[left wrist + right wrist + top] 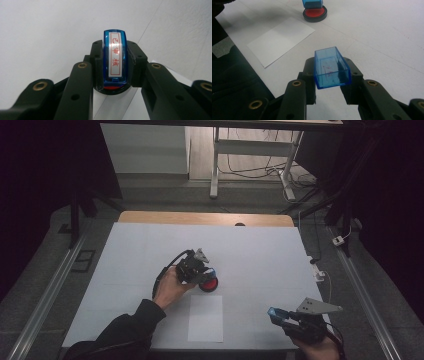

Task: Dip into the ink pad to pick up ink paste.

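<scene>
My left gripper (202,270) is shut on a blue stamp (115,56) with a white label of red characters on top. The stamp stands on a round black ink pad (209,284) with a red surface (315,13), near the table's middle; its lower end meets the red. My right gripper (275,314) hovers near the front right edge, shut on the stamp's clear blue cap (331,67), whose open side faces up. A white sheet of paper (205,318) lies just in front of the ink pad, between the two hands.
The table (150,245) has a white covering and a wooden far edge. A cable and a small white plug (340,240) lie off the right side. Metal rails run along both sides, and desk legs stand beyond the far edge.
</scene>
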Motion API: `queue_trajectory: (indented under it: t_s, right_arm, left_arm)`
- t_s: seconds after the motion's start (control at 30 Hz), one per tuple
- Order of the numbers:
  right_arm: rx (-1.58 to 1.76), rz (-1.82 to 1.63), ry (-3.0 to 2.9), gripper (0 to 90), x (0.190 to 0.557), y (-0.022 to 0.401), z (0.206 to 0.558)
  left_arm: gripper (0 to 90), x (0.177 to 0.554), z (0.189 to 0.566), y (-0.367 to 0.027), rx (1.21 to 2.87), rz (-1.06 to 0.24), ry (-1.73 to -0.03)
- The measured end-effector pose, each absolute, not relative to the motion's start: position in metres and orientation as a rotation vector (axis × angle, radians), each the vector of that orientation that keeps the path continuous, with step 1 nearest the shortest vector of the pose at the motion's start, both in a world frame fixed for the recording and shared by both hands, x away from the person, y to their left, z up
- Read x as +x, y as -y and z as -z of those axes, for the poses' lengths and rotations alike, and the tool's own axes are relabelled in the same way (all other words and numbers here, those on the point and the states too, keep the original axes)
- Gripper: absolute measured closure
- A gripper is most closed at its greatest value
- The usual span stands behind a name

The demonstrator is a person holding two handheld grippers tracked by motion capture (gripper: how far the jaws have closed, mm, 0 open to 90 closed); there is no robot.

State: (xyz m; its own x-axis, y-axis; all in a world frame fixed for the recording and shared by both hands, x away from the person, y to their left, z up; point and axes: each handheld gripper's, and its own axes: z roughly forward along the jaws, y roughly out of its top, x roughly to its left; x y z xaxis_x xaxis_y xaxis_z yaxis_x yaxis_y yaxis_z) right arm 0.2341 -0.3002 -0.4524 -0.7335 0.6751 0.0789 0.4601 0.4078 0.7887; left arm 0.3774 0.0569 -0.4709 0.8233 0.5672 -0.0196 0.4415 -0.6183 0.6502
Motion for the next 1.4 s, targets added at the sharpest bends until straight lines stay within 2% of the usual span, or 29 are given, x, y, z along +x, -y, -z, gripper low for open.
queue_trajectory:
  t_s: [1.4]
  right_arm:
    - [0.999,-1.224,-2.416,68.1,0.234,0.300,0.453]
  left_arm:
    - [70.1,0.385,0.486,-0.056,2.341,-0.127,-0.775]
